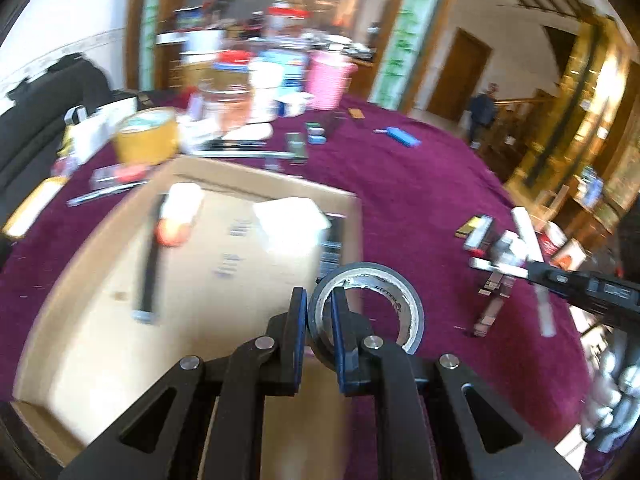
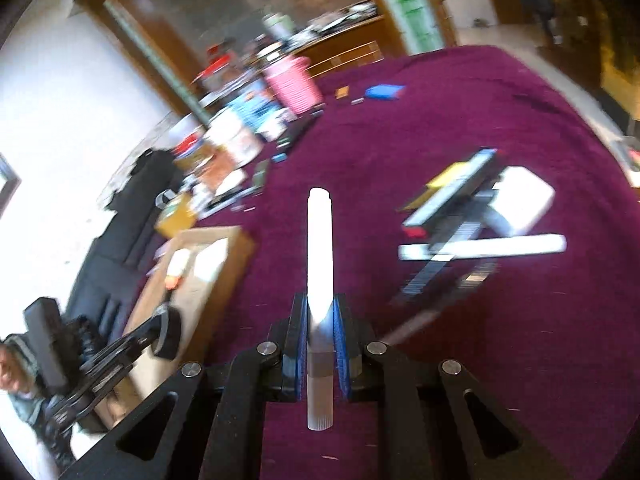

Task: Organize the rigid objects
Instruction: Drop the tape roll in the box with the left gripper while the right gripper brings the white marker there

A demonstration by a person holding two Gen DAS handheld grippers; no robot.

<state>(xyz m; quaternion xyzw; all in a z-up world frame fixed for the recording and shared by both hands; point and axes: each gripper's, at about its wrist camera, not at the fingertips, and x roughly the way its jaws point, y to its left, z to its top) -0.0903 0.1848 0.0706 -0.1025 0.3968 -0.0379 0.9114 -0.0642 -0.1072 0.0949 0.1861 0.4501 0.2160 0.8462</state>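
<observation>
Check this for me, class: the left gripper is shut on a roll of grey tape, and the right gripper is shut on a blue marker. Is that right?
Not quite. The left gripper does pinch the wall of the roll of grey tape, but the right wrist view shows the right gripper shut on a white marker, not a blue one.
</observation>
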